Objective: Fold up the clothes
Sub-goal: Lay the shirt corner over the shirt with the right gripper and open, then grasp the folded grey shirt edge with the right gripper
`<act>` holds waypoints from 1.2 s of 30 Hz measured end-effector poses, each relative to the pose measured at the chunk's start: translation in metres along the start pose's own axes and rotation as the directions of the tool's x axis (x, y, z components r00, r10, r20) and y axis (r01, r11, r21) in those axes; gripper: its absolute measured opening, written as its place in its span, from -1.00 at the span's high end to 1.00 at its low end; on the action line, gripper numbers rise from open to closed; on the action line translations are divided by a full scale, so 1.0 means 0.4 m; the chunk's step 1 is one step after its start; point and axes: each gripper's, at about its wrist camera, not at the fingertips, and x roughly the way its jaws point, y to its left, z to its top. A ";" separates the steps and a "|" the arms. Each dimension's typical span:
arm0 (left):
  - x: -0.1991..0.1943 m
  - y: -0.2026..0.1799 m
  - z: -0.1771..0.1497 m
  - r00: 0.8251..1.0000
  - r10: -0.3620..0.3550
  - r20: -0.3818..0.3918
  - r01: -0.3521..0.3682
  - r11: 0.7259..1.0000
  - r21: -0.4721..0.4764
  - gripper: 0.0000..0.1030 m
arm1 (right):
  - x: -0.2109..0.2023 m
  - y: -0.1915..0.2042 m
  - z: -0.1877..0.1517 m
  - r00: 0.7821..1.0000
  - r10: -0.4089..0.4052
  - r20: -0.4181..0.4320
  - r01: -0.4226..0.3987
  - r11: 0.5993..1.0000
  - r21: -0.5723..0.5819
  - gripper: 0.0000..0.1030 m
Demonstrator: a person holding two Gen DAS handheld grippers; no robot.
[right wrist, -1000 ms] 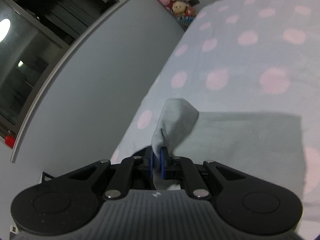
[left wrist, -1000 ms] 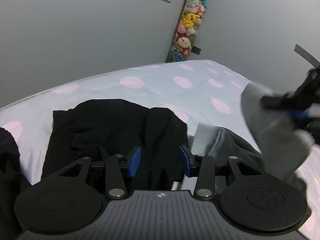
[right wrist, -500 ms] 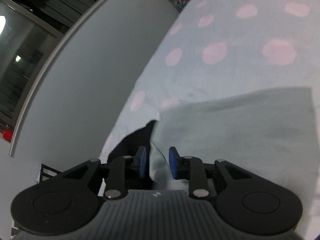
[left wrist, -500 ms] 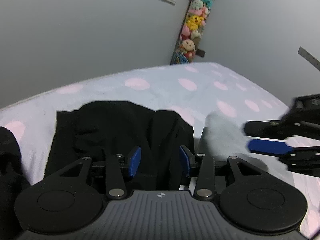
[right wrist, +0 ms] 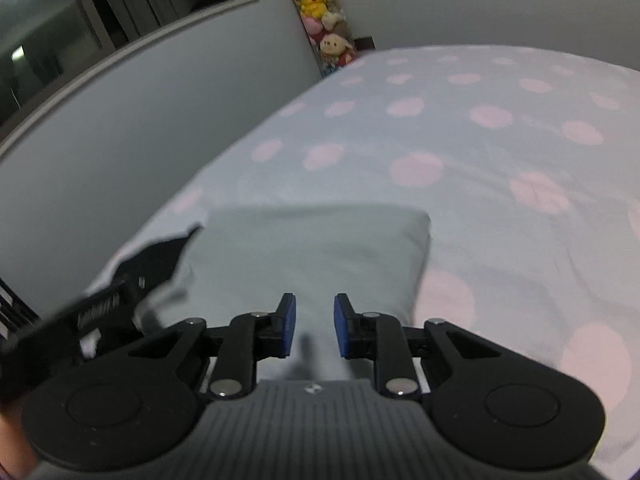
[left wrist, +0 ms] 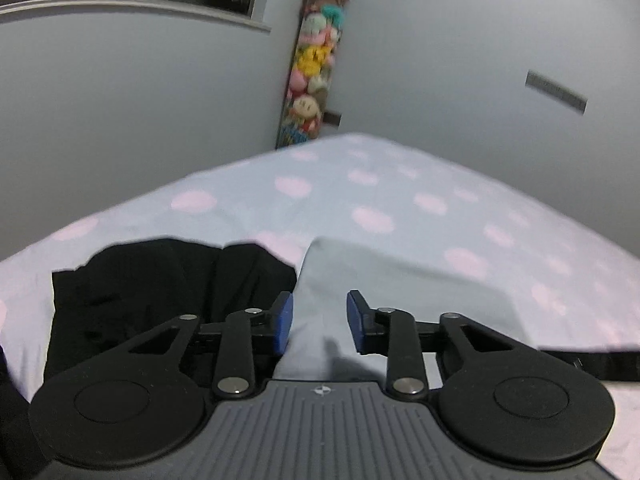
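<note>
A folded grey garment (left wrist: 384, 280) lies flat on the polka-dot bed, also visible as the grey garment (right wrist: 312, 248) in the right wrist view. A black garment (left wrist: 160, 280) lies crumpled to its left. My left gripper (left wrist: 319, 322) is open just above the grey garment's near edge, holding nothing. My right gripper (right wrist: 311, 326) is open over the same garment, empty. A black part of the left gripper (right wrist: 104, 304) shows blurred at the lower left of the right wrist view.
The bed sheet (right wrist: 500, 140) is pale blue with pink dots and stretches far and right. Grey walls border it. A tall column of plush toys (left wrist: 316, 60) stands in the corner. A dark window (right wrist: 120, 4) sits above a ledge.
The right gripper let go of the grey garment's corner and opened; the cloth now lies flat and folded. Both grippers have shifted to hover over the grey garment.
</note>
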 end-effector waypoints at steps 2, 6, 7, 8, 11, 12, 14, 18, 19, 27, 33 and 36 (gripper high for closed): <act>0.029 0.004 -0.012 0.998 0.026 -0.052 -0.026 1.000 0.002 0.52 | 0.019 -0.014 -0.033 1.000 -0.018 -0.019 0.018 1.000 -0.010 0.54; 0.073 0.010 -0.037 0.989 0.062 -0.136 -0.062 0.998 0.008 0.52 | 0.059 -0.034 -0.072 0.999 -0.031 -0.037 0.030 0.999 -0.029 0.66; 0.076 0.009 -0.039 0.988 0.068 -0.136 -0.067 0.998 0.015 0.51 | 0.059 -0.035 -0.071 0.999 -0.029 -0.036 0.028 0.999 -0.030 0.66; 0.075 0.007 -0.040 0.988 0.073 -0.135 -0.071 0.997 0.020 0.51 | 0.058 -0.037 -0.070 0.999 -0.027 -0.035 0.026 0.999 -0.031 0.66; 0.064 0.007 -0.041 0.990 0.074 -0.121 -0.072 0.997 0.022 0.51 | 0.018 -0.043 -0.061 1.000 -0.002 -0.018 0.002 1.000 -0.003 0.38; 0.058 0.009 -0.041 0.991 0.070 -0.111 -0.069 0.998 0.016 0.51 | 0.007 -0.054 -0.059 1.000 0.000 -0.007 0.000 1.000 0.017 0.08; 0.048 0.009 -0.039 0.994 0.068 -0.089 -0.067 0.998 0.008 0.51 | -0.010 -0.077 -0.053 1.000 0.001 0.014 -0.001 0.998 0.058 0.03; 0.043 -0.006 -0.040 0.991 0.113 -0.065 -0.110 0.993 0.044 0.36 | 0.014 -0.135 -0.055 0.999 0.027 -0.020 -0.023 0.983 0.181 0.04; 0.045 -0.009 -0.040 0.990 0.123 -0.064 -0.120 0.991 0.054 0.33 | 0.023 -0.145 -0.057 0.999 0.043 -0.025 -0.037 0.978 0.206 0.05; 0.063 0.000 -0.043 0.987 0.135 -0.086 -0.132 0.991 0.036 0.11 | 0.094 -0.169 -0.066 0.990 0.129 -0.047 -0.108 0.943 0.314 0.07; 0.067 0.000 -0.044 0.987 0.133 -0.091 -0.131 0.991 0.025 0.12 | 0.109 -0.165 -0.054 0.988 0.149 -0.040 -0.129 0.941 0.314 0.41; 0.067 0.000 -0.043 0.988 0.121 -0.097 -0.119 0.993 0.023 0.19 | 0.078 -0.160 -0.047 0.988 0.157 -0.017 -0.143 0.936 0.322 0.53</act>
